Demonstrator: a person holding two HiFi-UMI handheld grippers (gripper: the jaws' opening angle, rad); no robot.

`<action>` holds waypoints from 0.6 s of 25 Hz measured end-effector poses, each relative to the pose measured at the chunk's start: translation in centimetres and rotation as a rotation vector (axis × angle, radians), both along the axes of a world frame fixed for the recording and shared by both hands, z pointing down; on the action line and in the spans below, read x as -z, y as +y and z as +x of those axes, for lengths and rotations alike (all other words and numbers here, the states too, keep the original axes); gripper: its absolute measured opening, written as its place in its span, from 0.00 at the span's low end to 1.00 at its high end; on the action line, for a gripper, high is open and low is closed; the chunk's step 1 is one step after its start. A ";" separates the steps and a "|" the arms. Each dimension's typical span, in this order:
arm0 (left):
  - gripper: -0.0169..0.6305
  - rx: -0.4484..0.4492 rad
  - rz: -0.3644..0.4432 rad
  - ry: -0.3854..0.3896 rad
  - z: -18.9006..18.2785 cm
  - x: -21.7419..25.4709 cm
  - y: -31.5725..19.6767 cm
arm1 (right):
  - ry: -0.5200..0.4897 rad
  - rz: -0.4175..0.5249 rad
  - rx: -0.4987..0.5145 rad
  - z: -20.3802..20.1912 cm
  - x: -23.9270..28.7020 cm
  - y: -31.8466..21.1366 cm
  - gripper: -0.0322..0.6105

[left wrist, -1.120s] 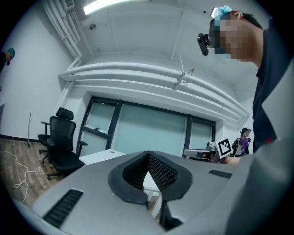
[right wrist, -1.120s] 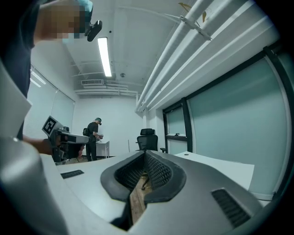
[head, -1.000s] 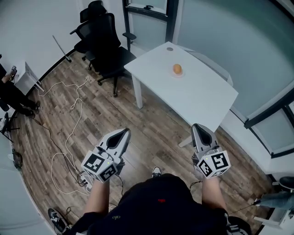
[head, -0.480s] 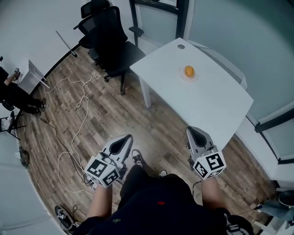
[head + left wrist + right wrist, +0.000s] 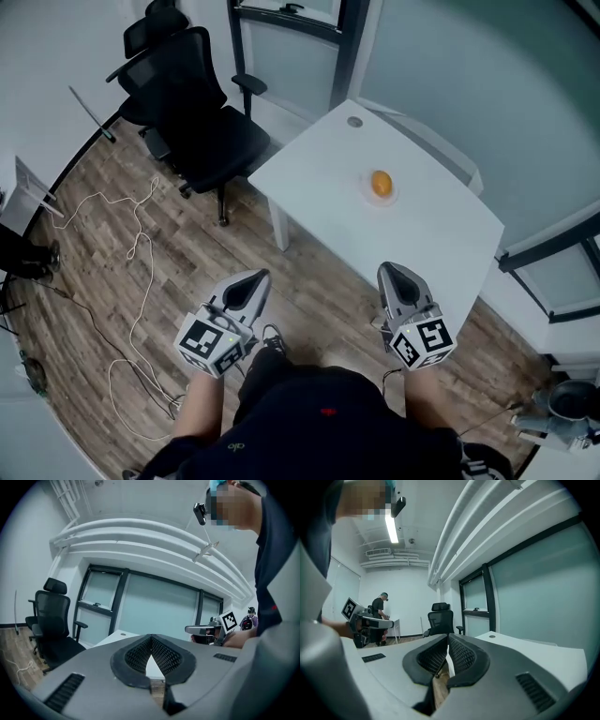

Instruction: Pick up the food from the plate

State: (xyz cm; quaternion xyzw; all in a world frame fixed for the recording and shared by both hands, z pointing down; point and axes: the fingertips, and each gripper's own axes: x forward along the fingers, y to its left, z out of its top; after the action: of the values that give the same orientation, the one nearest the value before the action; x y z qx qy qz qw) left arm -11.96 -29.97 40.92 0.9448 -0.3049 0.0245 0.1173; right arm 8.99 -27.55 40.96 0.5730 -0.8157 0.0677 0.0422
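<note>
1 round orange food [image 5: 381, 183] sat on 1 white plate [image 5: 367, 192]; left gripper [image 5: 253, 277] & right gripper [image 5: 394, 270] were both pressed together, empty.

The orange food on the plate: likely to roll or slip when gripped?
The orange food looks rounded and smooth, so it would probably roll if nudged and might slip from a light pinch. Its small plate looks shallow, so may not hold it. Firmness cannot be judged here.

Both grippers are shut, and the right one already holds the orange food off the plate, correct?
No. Both are shut, but the right gripper holds nothing: the head view shows the orange food on the plate, on the white table ahead.
</note>
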 end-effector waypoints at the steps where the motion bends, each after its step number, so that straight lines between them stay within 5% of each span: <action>1: 0.06 -0.022 0.006 -0.004 -0.6 0.2 -1.6 | 0.007 -0.002 -0.020 -0.7 0.2 -1.4 0.09; 7: 0.06 -0.140 0.023 -0.011 -2.0 0.8 -10.5 | 0.023 -0.028 -0.176 -2.1 0.2 -8.1 0.09; 15: 0.06 -0.262 0.009 -0.003 1.4 0.1 -16.9 | 0.063 -0.069 -0.312 1.4 -0.8 -11.6 0.09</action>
State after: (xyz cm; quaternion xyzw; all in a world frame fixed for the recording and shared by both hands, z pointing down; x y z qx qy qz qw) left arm -10.57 -46.88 40.85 0.9770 -0.1791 0.0398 0.1084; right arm 10.37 -39.20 41.77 0.6927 -0.7123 0.0833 0.0766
